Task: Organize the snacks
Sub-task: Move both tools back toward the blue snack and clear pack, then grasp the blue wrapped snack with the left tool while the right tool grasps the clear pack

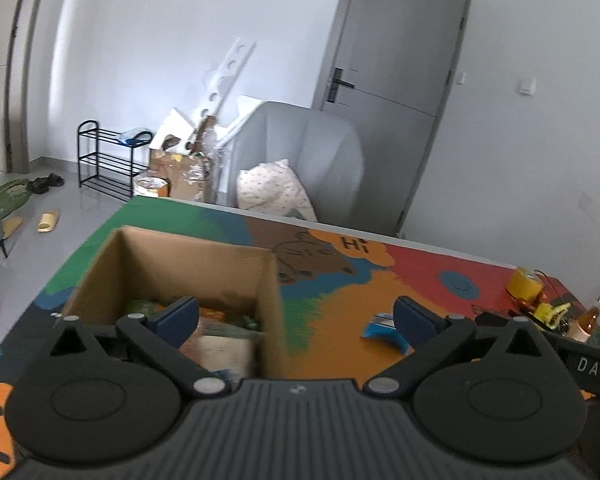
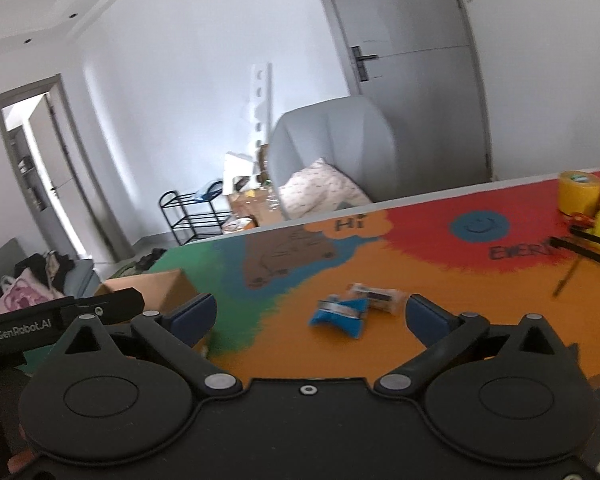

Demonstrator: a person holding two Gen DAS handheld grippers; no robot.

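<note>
- Left tongs [image 1: 296,320] spread wide, gripping nothing, poised at the near right corner of the cardboard box [image 1: 188,264].
- Snack packets [image 1: 220,332] lie inside the box.
- Right tongs [image 2: 312,320] spread, empty.
- Blue packet [image 2: 340,314] and pale wrapper [image 2: 378,296] lie touching on the worktop [image 2: 440,280], just ahead between the right tongs.

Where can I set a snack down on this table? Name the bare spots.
Bare: the orange stretch between the cardboard box and the blue snack packet; the red patch by the smiley. Crowded: the corner around the yellow tape roll.
</note>
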